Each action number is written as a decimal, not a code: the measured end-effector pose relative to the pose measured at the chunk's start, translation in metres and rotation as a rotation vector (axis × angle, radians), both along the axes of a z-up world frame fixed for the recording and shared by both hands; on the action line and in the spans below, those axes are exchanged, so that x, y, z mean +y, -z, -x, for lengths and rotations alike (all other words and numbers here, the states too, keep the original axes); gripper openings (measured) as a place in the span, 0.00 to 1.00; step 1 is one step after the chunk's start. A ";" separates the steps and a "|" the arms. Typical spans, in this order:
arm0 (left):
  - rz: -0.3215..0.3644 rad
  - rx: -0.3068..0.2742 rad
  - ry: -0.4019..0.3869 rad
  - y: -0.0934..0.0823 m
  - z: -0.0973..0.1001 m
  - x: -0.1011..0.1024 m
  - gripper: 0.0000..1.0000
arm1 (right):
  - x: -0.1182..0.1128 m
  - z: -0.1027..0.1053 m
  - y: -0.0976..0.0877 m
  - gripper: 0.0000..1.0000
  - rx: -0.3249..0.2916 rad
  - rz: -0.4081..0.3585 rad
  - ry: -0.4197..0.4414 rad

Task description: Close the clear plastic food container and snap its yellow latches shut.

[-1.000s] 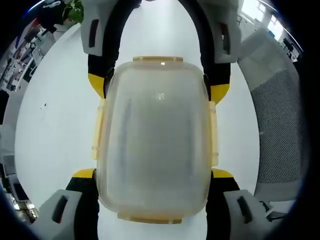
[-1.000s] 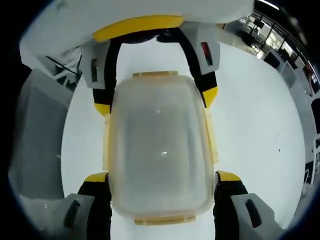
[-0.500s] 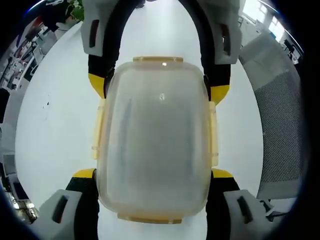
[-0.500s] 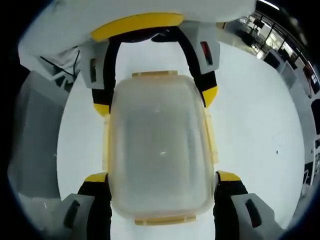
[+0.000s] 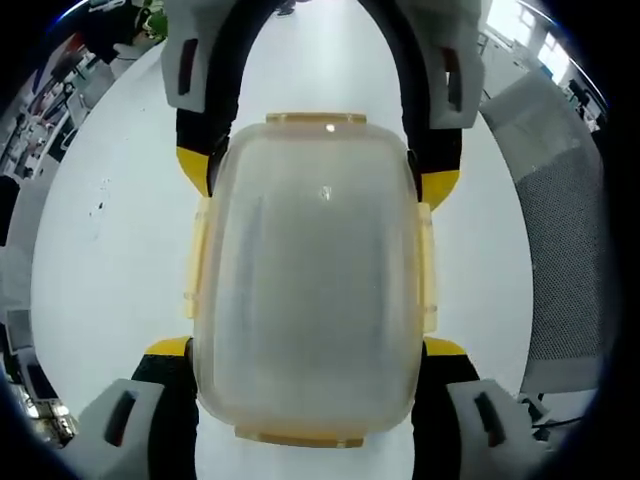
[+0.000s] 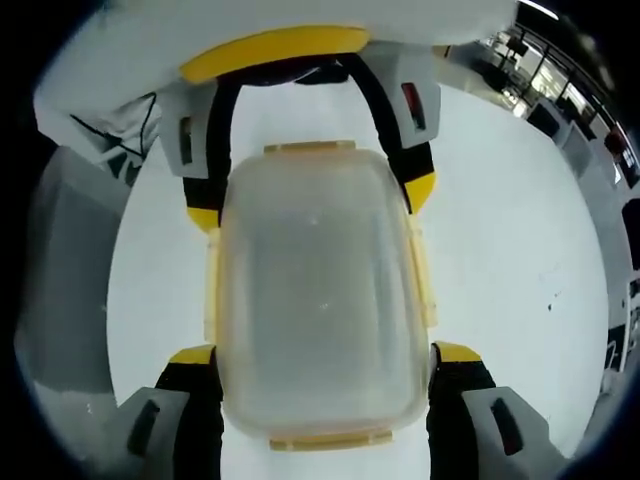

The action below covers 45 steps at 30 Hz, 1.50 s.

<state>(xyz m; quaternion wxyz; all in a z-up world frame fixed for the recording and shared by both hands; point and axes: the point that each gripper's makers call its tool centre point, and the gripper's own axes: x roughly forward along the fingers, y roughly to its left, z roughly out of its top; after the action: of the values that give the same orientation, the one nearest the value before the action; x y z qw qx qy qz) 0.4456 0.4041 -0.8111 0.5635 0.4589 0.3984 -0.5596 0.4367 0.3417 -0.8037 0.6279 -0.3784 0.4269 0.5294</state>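
Held mid-frame in both views: clear plastic food container with lid on, clamped at opposite ends between the yellow-tipped jaws of the left gripper and the right gripper, yellow latches lying flat along its edges over a white table. At the right edge of the left gripper view, a grey mesh chair; far right of the right gripper view, distant desks. No readable writing or brand.
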 end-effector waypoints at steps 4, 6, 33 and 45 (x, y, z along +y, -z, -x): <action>-0.002 0.000 0.000 0.001 -0.005 0.000 0.89 | 0.001 -0.004 0.002 0.85 -0.001 0.000 0.001; -0.002 0.000 -0.002 0.001 -0.007 0.001 0.89 | 0.001 -0.007 0.002 0.85 -0.001 0.000 0.000; -0.011 -0.002 0.000 0.000 -0.037 -0.002 0.89 | -0.001 -0.037 0.001 0.86 -0.006 -0.005 0.000; -0.032 -0.002 0.004 0.000 -0.049 -0.003 0.89 | -0.002 -0.048 0.001 0.86 -0.005 -0.014 0.005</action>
<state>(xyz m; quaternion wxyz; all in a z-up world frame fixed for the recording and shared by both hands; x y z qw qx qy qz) 0.4950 0.4014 -0.8111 0.5554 0.4691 0.4057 -0.5540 0.4851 0.3392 -0.8046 0.6328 -0.3744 0.4225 0.5299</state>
